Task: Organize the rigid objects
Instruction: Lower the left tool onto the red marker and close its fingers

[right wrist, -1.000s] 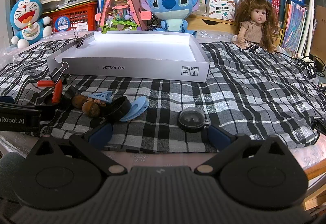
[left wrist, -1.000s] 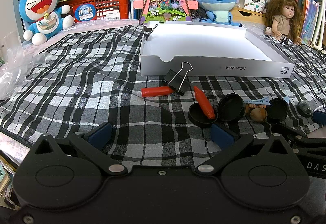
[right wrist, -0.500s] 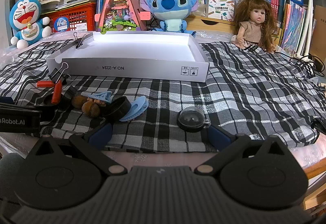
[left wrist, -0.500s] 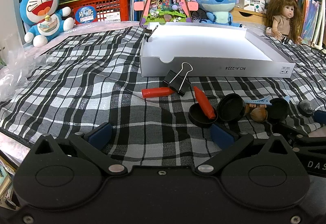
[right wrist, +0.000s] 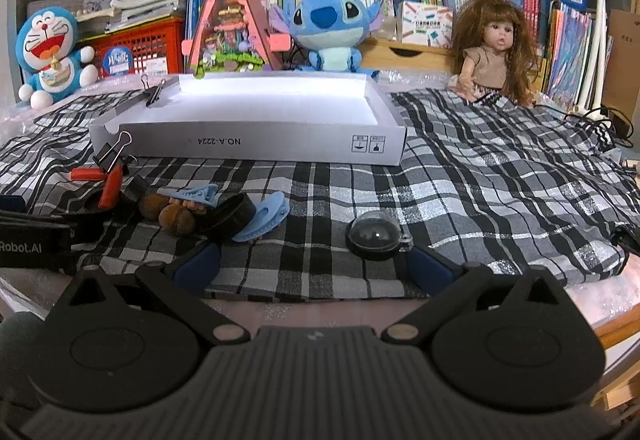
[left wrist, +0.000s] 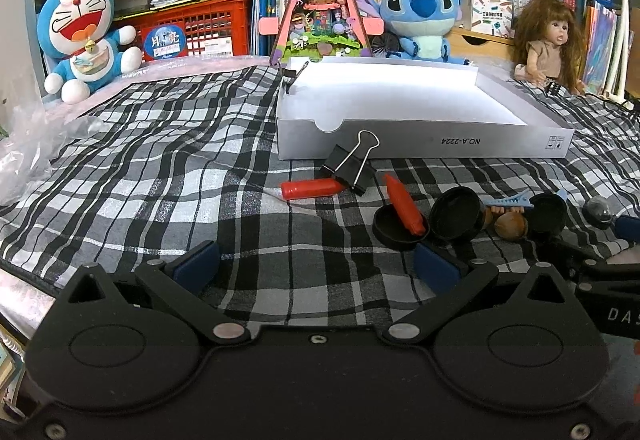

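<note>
Both grippers sit at the near edge of the checked cloth [left wrist: 168, 168] with jaws spread wide and nothing between them: the left gripper [left wrist: 316, 266] faces bare cloth, and the right gripper [right wrist: 314, 264] has a dark domed capsule [right wrist: 373, 238] just ahead of its right finger.

The white box tray [left wrist: 400, 144] lies farther back and looks empty inside, with 1 binder clip [left wrist: 295, 74] clamped on its far left corner. The loose pieces are crowded in front of it. A black binder clip [left wrist: 349, 168] touches a red cap [left wrist: 310, 189]. A second red piece [left wrist: 404, 210] rests across a black round lid [left wrist: 394, 230]. 2 walnuts [right wrist: 166, 214] sit under a blue hair clip [right wrist: 196, 196], next to another black lid [right wrist: 228, 216] and a blue curved clip [right wrist: 264, 220].

The main risk, in my judgement, is crowding:
- Closing on 1 piece could nudge or drag its neighbours.
- The capsule and walnuts, being rounded, may roll off the near table edge if bumped.
- The thin lids lie flat or tilted, so fingers may skid off and bunch the cloth.
- The 2 grippers work close together and could collide.
</note>
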Demonstrator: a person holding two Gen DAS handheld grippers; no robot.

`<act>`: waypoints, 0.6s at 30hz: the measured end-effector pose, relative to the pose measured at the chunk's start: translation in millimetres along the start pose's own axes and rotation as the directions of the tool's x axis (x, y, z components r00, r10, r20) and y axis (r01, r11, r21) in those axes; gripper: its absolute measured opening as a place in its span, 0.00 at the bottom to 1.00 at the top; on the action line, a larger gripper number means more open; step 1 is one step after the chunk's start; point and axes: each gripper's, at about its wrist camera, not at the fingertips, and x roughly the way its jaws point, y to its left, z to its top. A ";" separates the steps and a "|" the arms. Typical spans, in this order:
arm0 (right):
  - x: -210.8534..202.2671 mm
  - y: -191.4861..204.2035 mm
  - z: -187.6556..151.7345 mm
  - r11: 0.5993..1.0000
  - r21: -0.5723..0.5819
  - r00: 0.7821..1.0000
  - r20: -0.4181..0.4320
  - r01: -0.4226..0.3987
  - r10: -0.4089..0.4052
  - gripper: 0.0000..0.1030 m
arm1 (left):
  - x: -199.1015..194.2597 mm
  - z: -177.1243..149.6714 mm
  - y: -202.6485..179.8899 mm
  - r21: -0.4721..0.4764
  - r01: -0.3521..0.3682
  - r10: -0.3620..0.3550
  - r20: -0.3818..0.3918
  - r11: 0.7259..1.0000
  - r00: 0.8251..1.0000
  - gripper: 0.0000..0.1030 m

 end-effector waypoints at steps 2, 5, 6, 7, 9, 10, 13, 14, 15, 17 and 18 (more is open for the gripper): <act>0.1 -0.3 0.1 1.000 -0.002 1.000 0.004 -0.001 0.001 1.00 | -1.1 -0.8 1.1 -0.006 0.007 -0.007 0.002 1.000 1.000 0.98; -1.8 -2.2 3.8 1.000 -0.017 1.000 -0.003 -0.014 0.014 1.00 | -6.0 -1.5 3.6 -0.002 0.030 -0.030 0.039 1.000 0.999 0.82; -3.0 -3.3 4.1 1.000 -0.016 1.000 0.002 -0.017 0.017 1.00 | -7.2 -1.7 3.1 0.006 0.028 -0.028 0.050 1.000 0.998 0.76; -4.6 -5.1 4.5 1.000 -0.015 1.000 0.009 -0.019 0.019 1.00 | -8.2 -1.5 3.1 0.013 0.027 -0.028 0.059 1.000 0.998 0.73; -7.3 -9.3 5.0 1.000 -0.021 0.999 0.030 -0.021 0.022 1.00 | -10.7 0.1 1.8 0.021 0.040 -0.041 0.072 0.999 0.997 0.65; -8.5 -11.3 5.5 1.000 -0.024 0.999 0.037 -0.019 0.020 1.00 | -12.1 1.0 1.4 0.023 0.052 -0.053 0.080 0.998 0.995 0.63; -14.1 -19.9 7.9 1.000 -0.012 0.997 0.070 -0.017 0.017 0.98 | -16.7 4.5 -2.3 0.040 0.093 -0.097 0.108 0.995 0.989 0.57; -15.6 -23.7 9.4 1.000 -0.002 0.997 0.079 -0.017 0.017 0.97 | -17.2 5.2 -3.8 0.049 0.103 -0.108 0.113 0.994 0.988 0.54; -16.4 -26.6 10.8 1.000 0.004 0.996 0.085 -0.017 0.016 0.96 | -16.8 6.7 -5.3 0.060 0.113 -0.119 0.115 0.992 0.986 0.51; -15.6 -31.2 13.0 1.000 0.011 0.996 0.084 -0.007 0.006 0.93 | -16.5 6.4 -8.9 0.074 0.126 -0.134 0.115 0.989 0.984 0.47; -14.4 -32.4 13.3 1.000 0.010 0.997 0.078 -0.004 0.003 0.90 | -15.5 7.5 -10.5 0.080 0.133 -0.141 0.113 0.988 0.984 0.46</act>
